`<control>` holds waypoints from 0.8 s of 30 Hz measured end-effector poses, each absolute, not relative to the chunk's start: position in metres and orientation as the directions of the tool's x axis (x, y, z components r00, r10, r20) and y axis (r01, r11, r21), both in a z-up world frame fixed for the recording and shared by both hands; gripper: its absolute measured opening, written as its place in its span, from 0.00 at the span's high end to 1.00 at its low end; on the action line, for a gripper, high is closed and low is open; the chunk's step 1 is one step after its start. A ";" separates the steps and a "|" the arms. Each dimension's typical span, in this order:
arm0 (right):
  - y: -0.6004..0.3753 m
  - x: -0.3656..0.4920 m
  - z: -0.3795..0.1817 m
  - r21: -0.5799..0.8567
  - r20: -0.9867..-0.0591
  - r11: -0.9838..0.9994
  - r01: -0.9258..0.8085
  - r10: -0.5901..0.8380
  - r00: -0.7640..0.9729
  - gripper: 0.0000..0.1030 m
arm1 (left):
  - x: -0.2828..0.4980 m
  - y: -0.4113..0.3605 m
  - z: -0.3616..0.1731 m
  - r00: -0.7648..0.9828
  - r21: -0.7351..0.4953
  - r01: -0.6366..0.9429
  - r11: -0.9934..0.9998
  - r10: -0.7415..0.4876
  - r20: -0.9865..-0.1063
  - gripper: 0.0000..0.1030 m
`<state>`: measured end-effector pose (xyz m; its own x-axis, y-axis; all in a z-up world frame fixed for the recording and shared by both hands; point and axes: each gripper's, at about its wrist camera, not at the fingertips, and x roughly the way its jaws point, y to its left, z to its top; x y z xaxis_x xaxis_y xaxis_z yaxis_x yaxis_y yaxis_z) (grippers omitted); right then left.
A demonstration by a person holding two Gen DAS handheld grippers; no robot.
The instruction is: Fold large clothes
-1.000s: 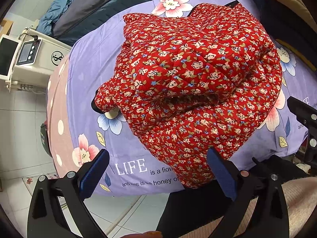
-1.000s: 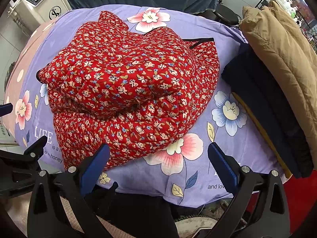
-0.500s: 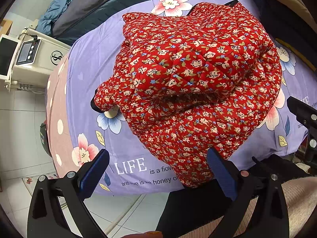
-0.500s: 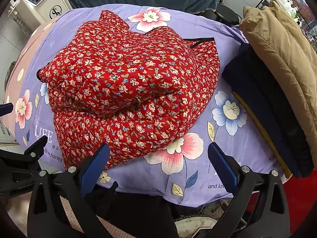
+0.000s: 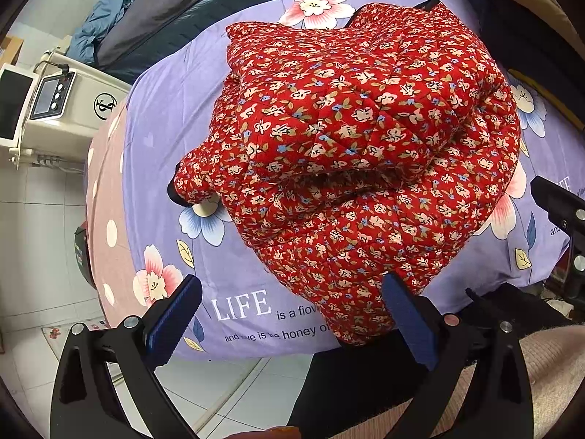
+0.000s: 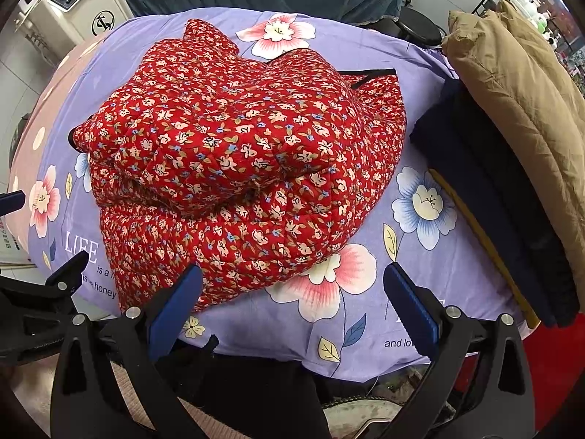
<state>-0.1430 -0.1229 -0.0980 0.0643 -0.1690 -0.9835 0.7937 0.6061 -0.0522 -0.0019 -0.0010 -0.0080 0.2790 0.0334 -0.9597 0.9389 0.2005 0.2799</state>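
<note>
Bed (image 5: 161,117), lavender flowered sheet: fills both my views and carries everything. Red floral quilted jacket (image 5: 351,153), folded into a thick bundle, lies mid-sheet, its near corner hanging over the bed's front edge in my left view. Tan padded coat (image 6: 512,84) on a stack of dark folded garments (image 6: 490,197): seen whole only from my right wrist, at the bed's right side, apart from the jacket. White machine (image 5: 55,106) with a small screen: beside the bed's far left corner, clearest from my left wrist. Left gripper (image 5: 292,318): jaws wide apart, empty, short of the jacket's corner. Right gripper (image 6: 292,307): jaws wide apart, empty, over the front edge.
</note>
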 end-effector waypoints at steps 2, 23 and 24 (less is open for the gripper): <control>-0.123 -0.143 -0.098 -0.051 -0.983 0.605 0.794 -0.169 0.066 0.05 | -0.002 -0.001 -0.008 0.281 0.281 0.938 0.201 0.032 -0.959 0.06; -0.122 -0.146 -0.094 -0.037 -0.981 0.607 0.794 -0.172 0.085 0.05 | -0.002 0.002 -0.004 0.291 0.291 0.934 0.205 0.030 -0.956 0.06; -0.122 -0.146 -0.094 -0.036 -0.981 0.607 0.794 -0.172 0.086 0.05 | -0.002 0.003 -0.004 0.291 0.291 0.935 0.205 0.031 -0.956 0.06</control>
<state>-0.1461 -0.1217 -0.0935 0.0864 -0.1717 -0.9814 0.7939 0.6069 -0.0362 -0.0018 0.0029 -0.0044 0.2907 0.0309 -0.9563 0.9345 0.2054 0.2908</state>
